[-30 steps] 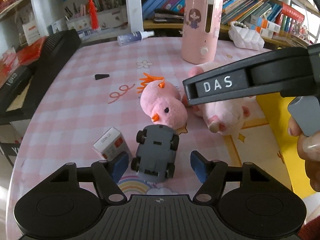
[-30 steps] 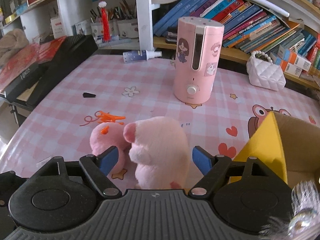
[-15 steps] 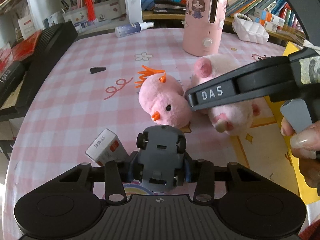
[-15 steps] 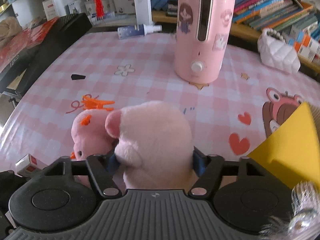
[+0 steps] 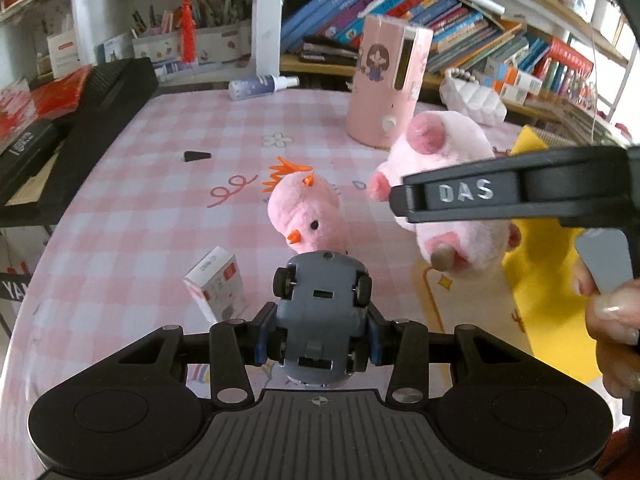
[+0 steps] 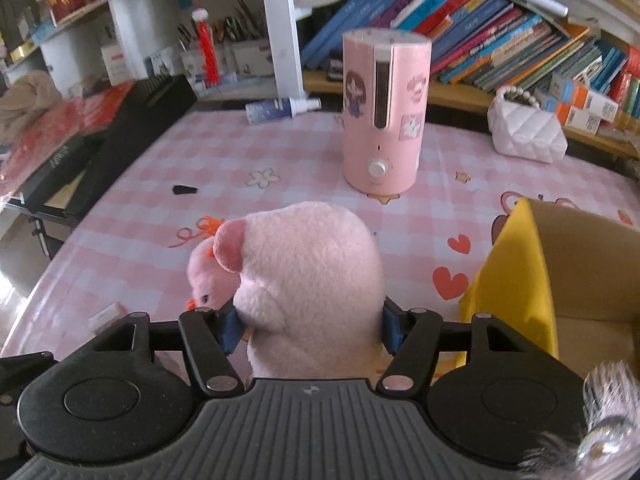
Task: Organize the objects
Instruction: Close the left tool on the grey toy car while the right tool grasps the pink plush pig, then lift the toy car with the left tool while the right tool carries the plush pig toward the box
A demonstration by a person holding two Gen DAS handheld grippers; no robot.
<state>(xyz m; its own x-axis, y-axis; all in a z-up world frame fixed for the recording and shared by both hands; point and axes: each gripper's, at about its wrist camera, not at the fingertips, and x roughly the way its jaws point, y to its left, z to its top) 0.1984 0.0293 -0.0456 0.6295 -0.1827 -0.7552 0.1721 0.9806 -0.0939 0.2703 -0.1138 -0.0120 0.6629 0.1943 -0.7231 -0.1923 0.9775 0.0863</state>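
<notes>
My left gripper (image 5: pixel 320 340) is shut on a grey toy car (image 5: pixel 322 300), held belly-up just above the pink checked tablecloth (image 5: pixel 132 240). In my right gripper (image 6: pixel 312 328) sits a pale pink pig plush (image 6: pixel 308 264), squeezed at both sides by blue pads while the jaws are closing. In the left wrist view the pig plush (image 5: pixel 444 152) hangs above the table. A pink chick plush (image 5: pixel 306 212) with an orange crest lies beyond the car, and a small white box (image 5: pixel 216 284) lies to its left. An open yellow cardboard box (image 6: pixel 516 280) stands at the right.
A tall pink humidifier (image 6: pixel 384 120) stands at the back centre, a spray bottle (image 5: pixel 260 86) behind it, a white quilted bag (image 6: pixel 526 132) at the back right. A black case (image 5: pixel 100 120) lines the left edge. A person's hand (image 5: pixel 612 320) grips the right tool.
The left jaws closed on the toy car and raised it. The right jaws closed on the pig plush and lifted it off the table, away from the chick.
</notes>
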